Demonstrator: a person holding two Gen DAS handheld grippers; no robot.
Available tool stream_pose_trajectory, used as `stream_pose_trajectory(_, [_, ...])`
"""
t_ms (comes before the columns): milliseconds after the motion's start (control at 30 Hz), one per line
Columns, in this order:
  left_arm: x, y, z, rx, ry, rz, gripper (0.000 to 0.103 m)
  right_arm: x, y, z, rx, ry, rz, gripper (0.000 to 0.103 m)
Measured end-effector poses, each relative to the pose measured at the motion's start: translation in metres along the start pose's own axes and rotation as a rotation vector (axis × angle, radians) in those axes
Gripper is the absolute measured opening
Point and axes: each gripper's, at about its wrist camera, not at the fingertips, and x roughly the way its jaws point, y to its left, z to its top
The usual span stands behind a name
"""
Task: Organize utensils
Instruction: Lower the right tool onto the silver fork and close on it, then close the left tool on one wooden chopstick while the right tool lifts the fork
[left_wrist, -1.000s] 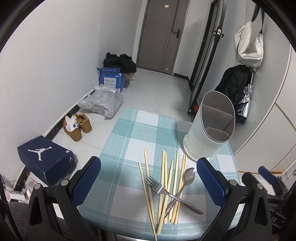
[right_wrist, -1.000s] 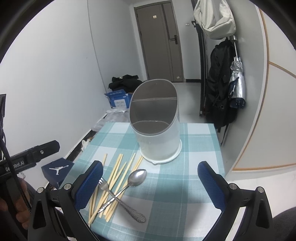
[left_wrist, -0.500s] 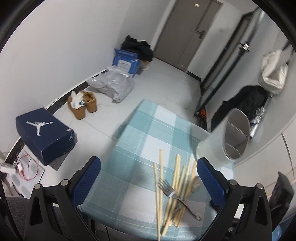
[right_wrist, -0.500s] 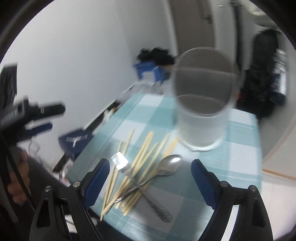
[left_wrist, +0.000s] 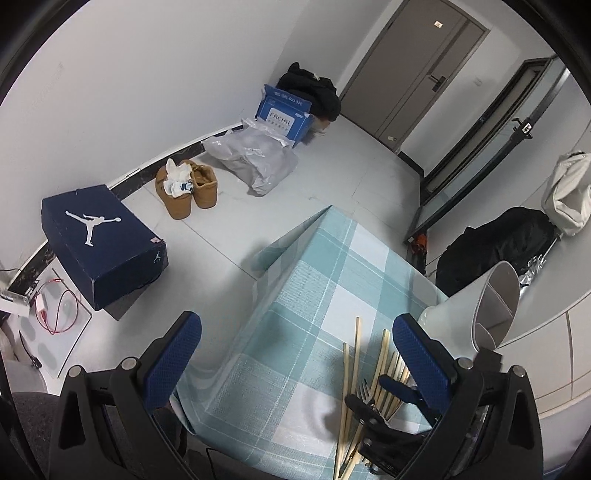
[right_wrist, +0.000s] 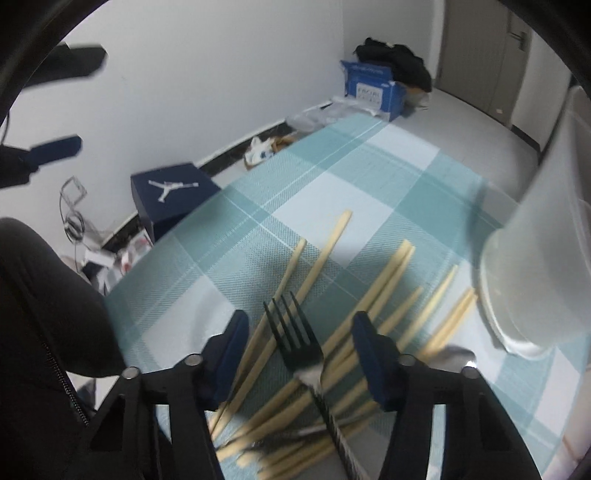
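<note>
A metal fork (right_wrist: 295, 338) lies across several wooden chopsticks (right_wrist: 391, 273) on the teal checked tablecloth (right_wrist: 332, 177), with a spoon (right_wrist: 456, 355) partly under them. My right gripper (right_wrist: 299, 345) is low over the pile. Its jaws are closing, with the fork's head between them and the pads clear of it. The white divided holder (right_wrist: 535, 258) stands just right of the pile. My left gripper (left_wrist: 295, 350) is open over the table's left edge with nothing in it. In the left wrist view, the right gripper's fingers (left_wrist: 391, 387) sit over the fork (left_wrist: 365, 392) and chopsticks (left_wrist: 352, 362), near the holder (left_wrist: 495, 306).
On the floor to the left lie a dark blue shoe box (left_wrist: 99, 240), brown boots (left_wrist: 188, 188), a grey bag (left_wrist: 255, 162) and a blue carton (left_wrist: 284, 114). A person's dark sleeve (right_wrist: 37, 314) fills the lower left of the right wrist view.
My right gripper dropped toward the pile and its jaws narrowed around the fork's head. My left gripper swung left and rolled, so the holder now sits at its right edge.
</note>
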Motion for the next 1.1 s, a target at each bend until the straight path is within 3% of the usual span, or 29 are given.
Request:
stream_pose_trajectory(100, [0.002,0.003,0.002,-0.005,0.009,0.001,0.102,0.006,0.005,0.003,-0.052,-0.007,-0.032,0.046])
stream_pose_trajectory(133, [0.003,0.003,0.002,-0.006,0.012,0.0,0.102,0.009,0.006,0.005,-0.066,0.002,-0.032,0.04])
stream_pose_trajectory(167, [0.004,0.004,0.002,-0.007,0.014,0.001,0.102,0.012,0.008,0.006,-0.082,0.015,-0.031,0.026])
stream_pose_trajectory(200, [0.004,0.004,0.002,-0.008,0.017,0.002,0.102,0.013,0.009,0.006,-0.092,0.02,-0.039,0.022])
stream_pose_trajectory(467, [0.005,0.001,0.001,0.018,0.013,0.025,0.102,0.001,-0.003,0.009,-0.03,-0.041,-0.03,0.02])
stream_pose_trajectory(700, [0.016,-0.01,-0.008,0.092,0.035,0.082,0.102,-0.043,-0.032,0.01,0.134,-0.157,-0.003,0.02])
stream_pose_trajectory(933, [0.047,-0.037,-0.035,0.262,0.153,0.143,0.102,-0.084,-0.068,-0.009,0.283,-0.274,0.006,0.019])
stream_pose_trajectory(1100, [0.064,-0.052,-0.053,0.325,0.248,0.162,0.102,-0.108,-0.091,-0.024,0.362,-0.358,-0.005,0.019])
